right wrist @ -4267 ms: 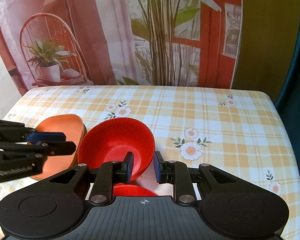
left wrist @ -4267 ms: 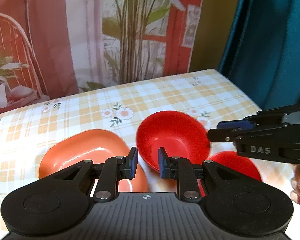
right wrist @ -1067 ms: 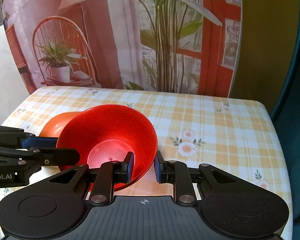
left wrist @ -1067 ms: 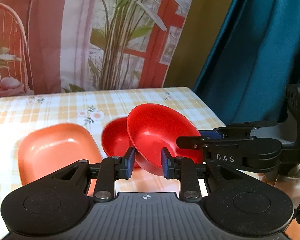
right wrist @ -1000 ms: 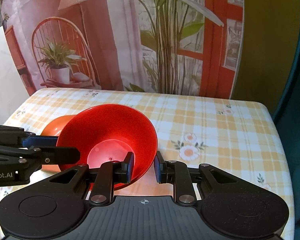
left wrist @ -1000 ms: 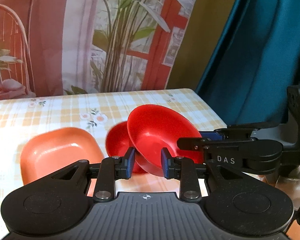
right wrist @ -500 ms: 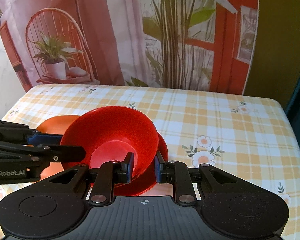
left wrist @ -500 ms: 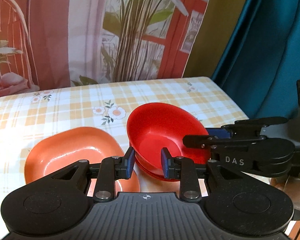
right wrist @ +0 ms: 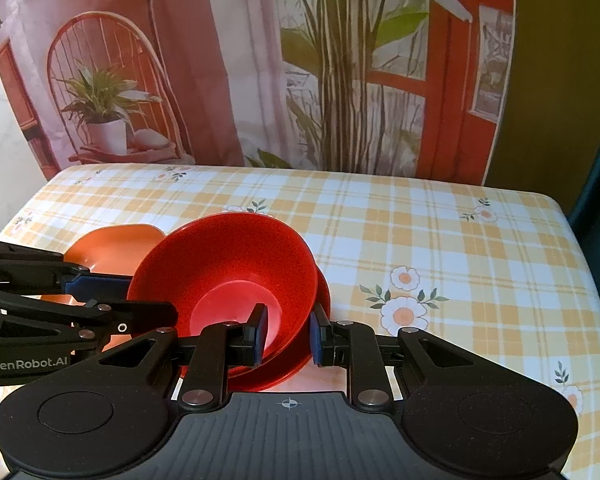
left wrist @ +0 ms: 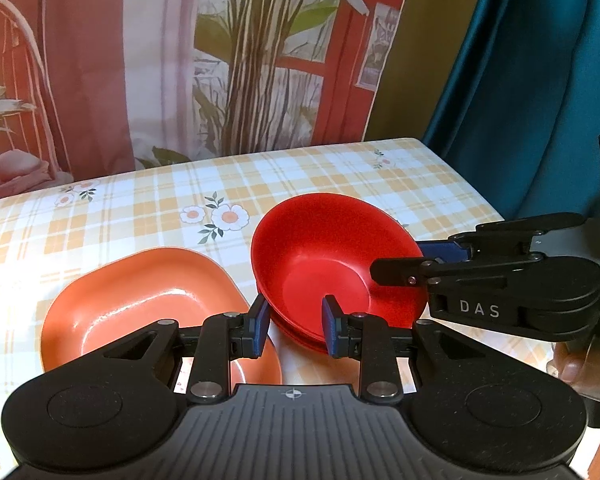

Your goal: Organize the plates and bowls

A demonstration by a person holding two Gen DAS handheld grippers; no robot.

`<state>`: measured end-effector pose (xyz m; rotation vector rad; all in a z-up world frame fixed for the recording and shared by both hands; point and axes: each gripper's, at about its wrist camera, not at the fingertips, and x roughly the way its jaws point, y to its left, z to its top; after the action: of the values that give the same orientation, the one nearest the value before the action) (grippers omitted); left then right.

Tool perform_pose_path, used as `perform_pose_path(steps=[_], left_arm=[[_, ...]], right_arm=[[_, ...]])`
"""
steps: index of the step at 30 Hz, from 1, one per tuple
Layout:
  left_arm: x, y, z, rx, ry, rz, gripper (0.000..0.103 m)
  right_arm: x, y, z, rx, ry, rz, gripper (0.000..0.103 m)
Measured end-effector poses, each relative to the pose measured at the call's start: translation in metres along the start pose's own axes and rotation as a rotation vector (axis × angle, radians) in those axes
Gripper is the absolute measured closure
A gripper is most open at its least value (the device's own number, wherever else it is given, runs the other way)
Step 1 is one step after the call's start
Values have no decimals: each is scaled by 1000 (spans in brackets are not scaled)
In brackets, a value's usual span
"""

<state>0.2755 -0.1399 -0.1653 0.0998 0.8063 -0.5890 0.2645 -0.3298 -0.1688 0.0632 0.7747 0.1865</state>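
Note:
A red bowl [left wrist: 332, 256] sits nested in a second red bowl [left wrist: 300, 334] on the checked tablecloth. It also shows in the right wrist view [right wrist: 228, 272], over the lower red bowl [right wrist: 292, 364]. My right gripper [right wrist: 286, 334] straddles the top bowl's near rim, its jaws a little apart, with one pad inside and one outside. It enters the left wrist view from the right [left wrist: 396, 260]. My left gripper [left wrist: 294, 330] is open just in front of the red bowls, holding nothing. An orange square plate [left wrist: 140, 300] lies left of the bowls.
The table [right wrist: 460, 240] has a yellow checked flowered cloth. A printed backdrop of chair and plants [right wrist: 260, 60] hangs behind it. A teal curtain [left wrist: 540, 80] hangs at the right, past the table edge.
The right gripper lowered the lifted red bowl into the other red bowl, and its jaws have parted slightly at the rim. The left gripper stayed open nearby.

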Motion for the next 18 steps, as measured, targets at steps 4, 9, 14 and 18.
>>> perform_pose_path(steps=[4, 9, 14, 18], left_arm=[[0, 0, 1, -2, 2, 2, 73], [2, 1, 1, 4, 8, -2, 73], [3, 2, 1, -2, 8, -5, 73], [3, 4, 1, -11, 3, -11, 72]], right_arm=[[-1, 0, 0, -1, 0, -1, 82], [-1, 0, 0, 0, 1, -2, 82], [-2, -1, 0, -5, 2, -4, 82], [-2, 0, 0, -5, 2, -4, 82]])
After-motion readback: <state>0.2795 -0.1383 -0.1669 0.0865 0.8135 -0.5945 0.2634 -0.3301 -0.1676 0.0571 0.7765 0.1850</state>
